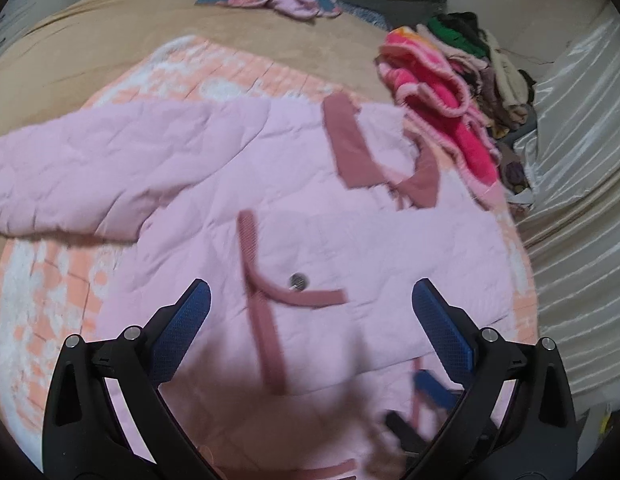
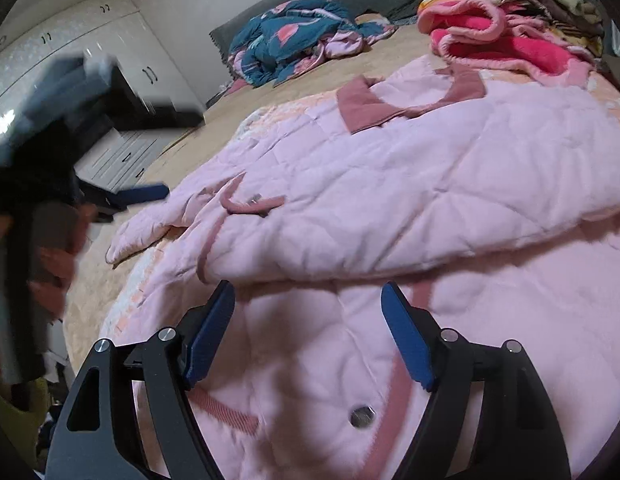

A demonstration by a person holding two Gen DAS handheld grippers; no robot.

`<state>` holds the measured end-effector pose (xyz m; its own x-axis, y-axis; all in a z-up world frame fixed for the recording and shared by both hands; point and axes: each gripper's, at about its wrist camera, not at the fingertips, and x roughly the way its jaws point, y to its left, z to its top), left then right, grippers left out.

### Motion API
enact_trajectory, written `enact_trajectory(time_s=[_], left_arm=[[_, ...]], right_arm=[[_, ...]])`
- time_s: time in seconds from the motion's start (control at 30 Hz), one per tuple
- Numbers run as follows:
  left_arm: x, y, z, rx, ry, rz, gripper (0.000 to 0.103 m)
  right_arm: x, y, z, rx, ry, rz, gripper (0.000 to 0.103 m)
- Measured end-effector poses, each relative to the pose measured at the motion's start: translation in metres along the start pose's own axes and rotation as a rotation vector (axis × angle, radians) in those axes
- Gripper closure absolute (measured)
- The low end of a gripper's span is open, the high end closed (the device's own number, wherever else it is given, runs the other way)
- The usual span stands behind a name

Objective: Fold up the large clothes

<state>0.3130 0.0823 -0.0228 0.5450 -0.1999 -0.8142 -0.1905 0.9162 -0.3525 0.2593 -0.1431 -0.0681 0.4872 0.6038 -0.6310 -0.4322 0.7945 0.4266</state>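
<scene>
Bed (image 1: 89, 52), tan-covered, stretching away ahead of both tools, with a peach-and-white quilt (image 1: 49, 292) spread under the work. Pink quilted jacket (image 1: 269, 184) lying flat on that quilt, directly ahead of and beneath the left hand-held gripper (image 1: 310, 312): one sleeve reaching far left, the other folded across the chest, dusty-rose collar (image 1: 350, 148) at the far end, rose trim and a metal snap (image 1: 298, 280) just beyond the blue pads. Left jaws standing wide, nothing between them, poised above the front panel. Right hand-held gripper (image 2: 310, 316) likewise spread, pads off the cloth, hovering just over the lower body of the jacket (image 2: 390, 184) with a second snap (image 2: 361, 416) below its tips and the folded sleeve's edge just ahead.

Judged by look: padded, puffy, soft, light for its bulk; likely to spring back from a crease and slide a little on smooth lining. Best taken at the firmer edges, probably the hem corners or the rose-trimmed placket, pinching through all layers rather than the loose middle.

No true containers visible. Beyond the collar, to the right: a pile of folded clothes (image 1: 462, 92), a hot-pink fleece piece on top. Farther off, a crumpled teal patterned garment (image 2: 293, 40) near the grey headboard. White wardrobe (image 2: 89, 40) far left of the right tool, partly hidden by the blurred other tool.
</scene>
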Motion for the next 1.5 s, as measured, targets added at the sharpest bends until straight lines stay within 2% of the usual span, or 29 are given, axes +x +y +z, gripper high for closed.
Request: enact_trajectory(time_s=[0.23,0.4,0.47,0.6,0.67,0.77,1.03,1.1,1.17,1.33,1.5], left_arm=[[0.032,0.022,-0.015,-0.074,0.080,0.000,0.008],[0.050,0.019,-0.024,-0.138,0.122,-0.059,0.010],[0.056,0.014,-0.024,-0.131,0.120,-0.039,0.026],[0.065,0.004,-0.026,-0.101,0.120,0.057,0.050],[0.063,-0.002,-0.023,-0.056,0.085,0.068,0.078],[0.051,-0.011,-0.016,0.018,0.038,0.069,0.094],[-0.028,-0.058,0.039,0.155,-0.122,-0.037,0.100],[-0.054,-0.073,0.052,0.200,-0.180,-0.053,0.100],[-0.069,-0.083,0.057,0.247,-0.227,-0.035,0.100],[-0.050,-0.074,0.069,0.279,-0.226,0.018,0.100],[-0.007,-0.034,0.057,0.214,-0.157,0.053,0.100]], right_arm=[[-0.043,-0.016,-0.014,-0.010,-0.059,-0.113,0.028],[-0.063,-0.030,-0.019,0.002,-0.091,-0.167,0.028],[-0.073,-0.036,-0.020,0.021,-0.110,-0.169,0.028],[-0.088,-0.049,-0.022,0.059,-0.137,-0.197,0.028],[-0.093,-0.056,-0.024,0.081,-0.143,-0.219,0.028],[-0.099,-0.064,-0.026,0.112,-0.153,-0.235,0.028],[-0.115,-0.070,-0.020,0.149,-0.193,-0.233,0.028],[-0.125,-0.070,-0.013,0.142,-0.218,-0.245,0.028],[-0.133,-0.072,-0.007,0.143,-0.240,-0.245,0.028],[-0.142,-0.085,0.007,0.152,-0.278,-0.281,0.028],[-0.136,-0.100,0.034,0.116,-0.261,-0.341,0.028]])
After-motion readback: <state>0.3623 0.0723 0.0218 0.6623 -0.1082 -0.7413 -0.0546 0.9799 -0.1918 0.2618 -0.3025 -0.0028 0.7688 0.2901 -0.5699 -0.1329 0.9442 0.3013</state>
